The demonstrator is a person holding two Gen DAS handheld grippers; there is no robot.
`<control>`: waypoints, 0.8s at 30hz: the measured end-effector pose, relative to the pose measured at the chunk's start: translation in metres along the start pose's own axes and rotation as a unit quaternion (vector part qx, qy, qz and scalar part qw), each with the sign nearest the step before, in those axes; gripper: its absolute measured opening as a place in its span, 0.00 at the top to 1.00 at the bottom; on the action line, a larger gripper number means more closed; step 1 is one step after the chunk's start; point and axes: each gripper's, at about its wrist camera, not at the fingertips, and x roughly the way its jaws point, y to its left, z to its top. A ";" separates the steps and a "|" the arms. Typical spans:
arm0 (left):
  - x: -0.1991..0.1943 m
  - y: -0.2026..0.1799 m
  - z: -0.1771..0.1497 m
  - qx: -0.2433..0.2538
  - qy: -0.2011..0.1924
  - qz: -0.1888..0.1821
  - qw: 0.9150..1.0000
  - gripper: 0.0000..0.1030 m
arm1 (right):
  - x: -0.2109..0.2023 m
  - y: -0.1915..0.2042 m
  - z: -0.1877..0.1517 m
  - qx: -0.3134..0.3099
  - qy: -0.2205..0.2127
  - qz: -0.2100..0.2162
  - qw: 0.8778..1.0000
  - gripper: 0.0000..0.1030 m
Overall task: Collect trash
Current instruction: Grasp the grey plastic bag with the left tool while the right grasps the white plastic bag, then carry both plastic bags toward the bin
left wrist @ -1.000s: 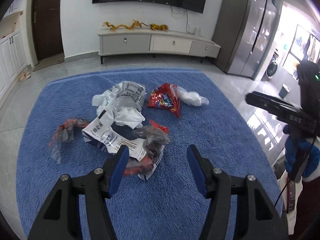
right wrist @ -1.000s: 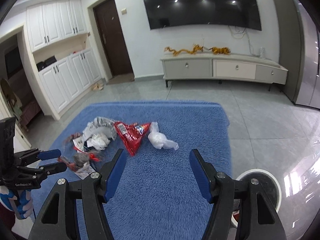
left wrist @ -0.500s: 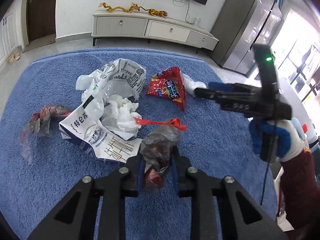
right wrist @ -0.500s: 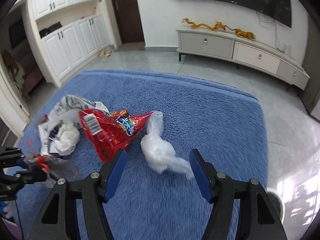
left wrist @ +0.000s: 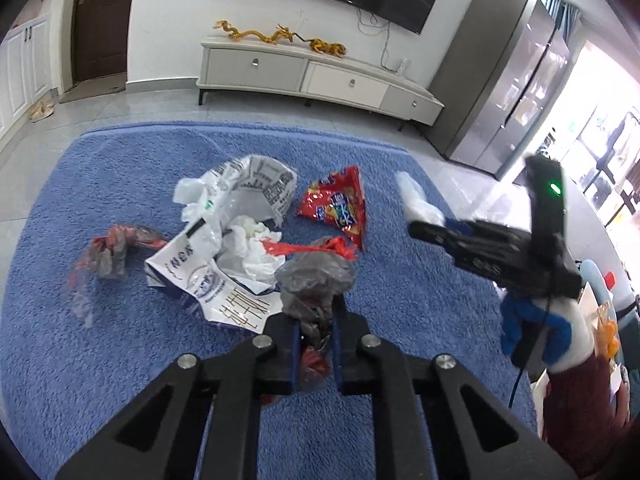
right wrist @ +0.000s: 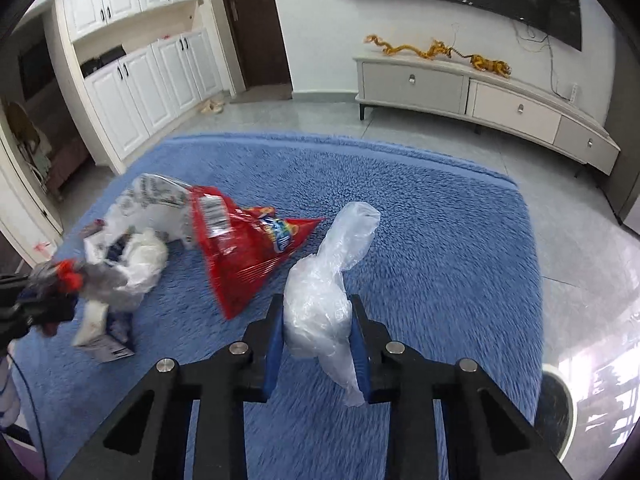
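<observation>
On the blue rug (left wrist: 400, 320) my left gripper (left wrist: 316, 320) is shut on a crumpled grey plastic bag (left wrist: 316, 276) with red ties. Behind it lie a white printed bag with tissues (left wrist: 240, 200), a red snack bag (left wrist: 340, 208) and a red-grey wrapper (left wrist: 112, 248). The jaws of my right gripper (right wrist: 316, 312) are closing on a clear plastic bag (right wrist: 332, 264), and both pads touch its sides. The red snack bag (right wrist: 244, 256) lies just left of it. In the left wrist view the right gripper (left wrist: 424, 228) reaches in from the right at the clear bag (left wrist: 416, 200).
A low TV cabinet (left wrist: 312, 76) stands against the far wall, with a grey fridge (left wrist: 504, 92) to its right. White cupboards (right wrist: 132, 80) line the left side. A round white object (right wrist: 556, 408) sits on the tiles beside the rug. A gloved hand (left wrist: 536, 328) holds the right gripper.
The left gripper has shut on the grey bag and lifted it a little. The right gripper has come down and forward to the clear bag, and its jaws have narrowed around it.
</observation>
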 end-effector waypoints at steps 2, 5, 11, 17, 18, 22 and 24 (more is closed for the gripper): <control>-0.009 -0.002 0.001 -0.006 -0.006 0.002 1.000 0.89 | -0.018 0.000 -0.008 0.013 -0.017 0.009 1.000 0.73; -0.022 -0.012 0.006 -0.003 -0.018 0.010 1.000 0.89 | -0.043 0.003 -0.017 0.025 -0.042 0.022 0.999 0.73; -0.037 -0.052 0.024 0.017 -0.032 0.010 0.999 0.89 | -0.092 0.006 -0.024 0.037 -0.092 0.041 0.994 0.73; -0.027 -0.108 0.054 0.056 -0.030 -0.008 0.998 0.89 | -0.130 -0.026 -0.033 0.084 -0.134 0.011 0.987 0.73; -0.022 -0.121 0.061 0.065 -0.028 -0.015 0.997 0.89 | -0.135 -0.037 -0.036 0.099 -0.139 0.001 0.985 0.73; 0.003 -0.171 0.082 0.101 -0.022 -0.035 0.994 0.89 | -0.150 -0.077 -0.050 0.153 -0.148 -0.047 0.976 0.73; 0.021 -0.193 0.089 0.114 -0.012 -0.048 0.992 0.89 | -0.156 -0.099 -0.058 0.185 -0.152 -0.071 0.968 0.73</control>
